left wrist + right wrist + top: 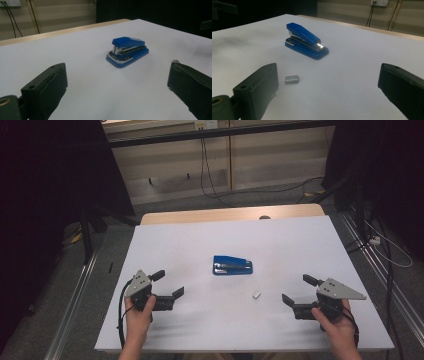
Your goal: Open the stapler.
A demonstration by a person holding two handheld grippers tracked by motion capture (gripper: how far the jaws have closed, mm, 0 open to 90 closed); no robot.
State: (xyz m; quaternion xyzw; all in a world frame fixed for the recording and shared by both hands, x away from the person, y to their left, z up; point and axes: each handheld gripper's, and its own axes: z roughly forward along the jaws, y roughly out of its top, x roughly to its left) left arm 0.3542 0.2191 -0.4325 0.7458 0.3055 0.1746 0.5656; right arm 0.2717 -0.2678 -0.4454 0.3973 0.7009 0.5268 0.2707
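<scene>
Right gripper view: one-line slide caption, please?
Open hand-held gripper faces a blue stapler and a small block of staples on the white table.

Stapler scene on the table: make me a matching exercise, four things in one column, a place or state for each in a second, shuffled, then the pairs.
Things:
1. stapler
2. block of staples
3. left hand-held gripper
4. right hand-held gripper

Places or states:
A. small and silvery, lying loose between the stapler and the right hand-held gripper
B. open, empty, at the table's left near edge
C. blue, closed, mid-table
D. open, empty, at the table's right near edge

Pairs: 1-C, 2-A, 3-B, 4-D
</scene>
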